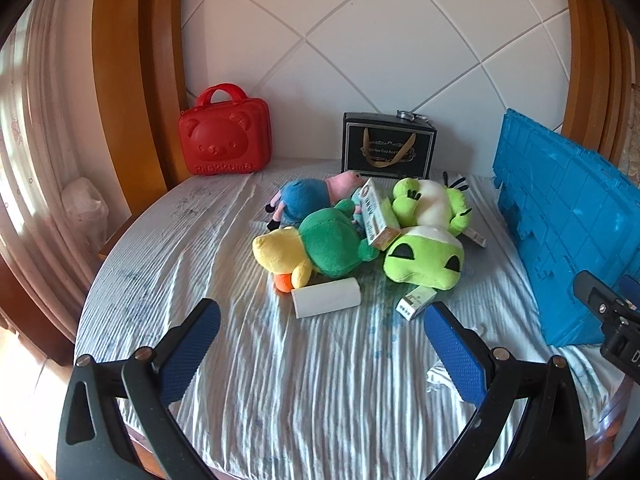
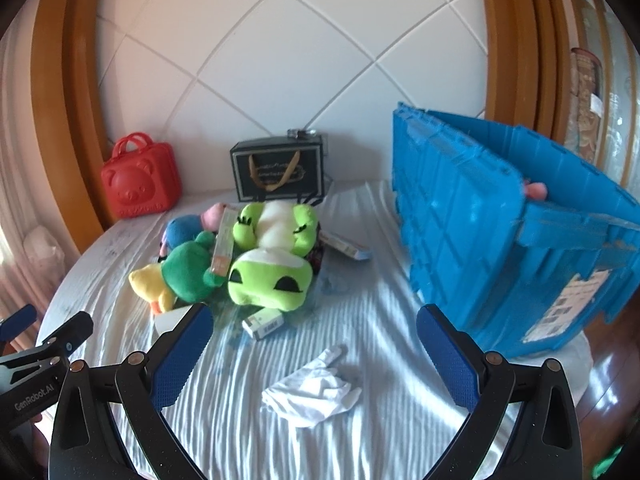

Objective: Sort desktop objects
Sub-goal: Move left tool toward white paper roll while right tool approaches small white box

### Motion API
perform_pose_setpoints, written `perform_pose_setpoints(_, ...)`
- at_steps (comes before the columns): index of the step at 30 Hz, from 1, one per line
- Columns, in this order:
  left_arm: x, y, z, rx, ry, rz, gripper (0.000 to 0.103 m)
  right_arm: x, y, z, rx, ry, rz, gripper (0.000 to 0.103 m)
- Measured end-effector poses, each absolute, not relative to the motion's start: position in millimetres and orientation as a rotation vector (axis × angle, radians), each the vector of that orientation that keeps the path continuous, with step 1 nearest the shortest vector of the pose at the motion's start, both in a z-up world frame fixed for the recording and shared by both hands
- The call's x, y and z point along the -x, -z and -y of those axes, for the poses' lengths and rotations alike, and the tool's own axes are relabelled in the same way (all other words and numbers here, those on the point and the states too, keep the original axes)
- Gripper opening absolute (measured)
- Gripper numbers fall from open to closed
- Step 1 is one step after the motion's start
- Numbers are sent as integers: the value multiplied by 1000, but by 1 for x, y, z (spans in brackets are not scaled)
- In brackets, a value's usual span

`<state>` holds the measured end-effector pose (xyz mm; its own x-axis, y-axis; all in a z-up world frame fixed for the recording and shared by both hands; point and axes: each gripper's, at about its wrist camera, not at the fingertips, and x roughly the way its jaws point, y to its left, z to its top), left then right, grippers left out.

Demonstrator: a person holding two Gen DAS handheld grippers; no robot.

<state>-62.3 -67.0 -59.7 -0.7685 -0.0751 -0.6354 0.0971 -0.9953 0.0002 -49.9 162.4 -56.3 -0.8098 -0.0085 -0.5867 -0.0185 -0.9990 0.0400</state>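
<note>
Ahead of the left claw point(image 1: 322, 334), spread wide and empty, lies the toy pile point(image 1: 360, 232). The right claw point(image 2: 314, 346), equally wide and empty, has the blue crate point(image 2: 500, 232) to its right.

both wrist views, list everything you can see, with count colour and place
frog plush: 1, lime green and white, middle of pile
duck plush: 1, yellow with green shell, left of frog
pig plush: 1, pink and blue, back of pile
tall box: 1, pale green, leaning between the plushes
small box: 1, white and green, in front of frog
paper roll: 1, white, in front of duck
crumpled cloth: 1, white, near edge
crate: 1, blue, right
case: 1, red, back left
gift bag: 1, black, back centre
tablecloth: 1, white
left gripper: blue pads, open
right gripper: blue pads, open
</note>
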Motion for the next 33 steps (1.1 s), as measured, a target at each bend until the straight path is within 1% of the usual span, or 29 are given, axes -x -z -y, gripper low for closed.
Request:
perform_pose_setpoints(4, 88, 87, 101, -1103, 2822, -13, 103, 75, 79, -147, 1089, -2947, -84, 103)
perform_pose_setpoints(9, 131, 121, 138, -1226, 2780, -28, 103, 108, 96, -125, 1163, -2898, -68, 103)
perform_pose_setpoints(17, 198, 167, 165, -1416, 2804, -15, 103, 170, 123, -75, 1305, -2868, -103, 103)
perform_pose_setpoints(19, 208, 178, 160, -1477, 2819, 13, 103, 179, 129, -67, 1338, -2864, -123, 95)
perform_pose_setpoints(23, 218, 194, 139, -1575, 2876, 101, 103, 194, 148, -73, 1408, -2769, -120, 94)
perform_pose_setpoints(24, 219, 197, 133, -1592, 2895, 122, 101, 196, 152, -76, 1422, -2751, -115, 86)
perform_pose_setpoints(25, 221, 199, 128, -1603, 2907, 140, 97, 198, 157, -80, 1439, -2734, -116, 70)
perform_pose_setpoints(26, 224, 202, 122, -1617, 2913, 155, 96, 200, 162, -86, 1458, -2715, -121, 64)
perform_pose_setpoints(27, 228, 206, 117, -1637, 2912, 168, 93, 202, 165, -89, 1467, -2704, -125, 62)
perform_pose_setpoints(32, 247, 223, 96, -1725, 2864, 230, 93, 215, 185, -108, 1558, -2675, -150, 62)
perform_pose_setpoints(33, 251, 227, 94, -1743, 2849, 240, 93, 219, 191, -111, 1583, -2673, -173, 64)
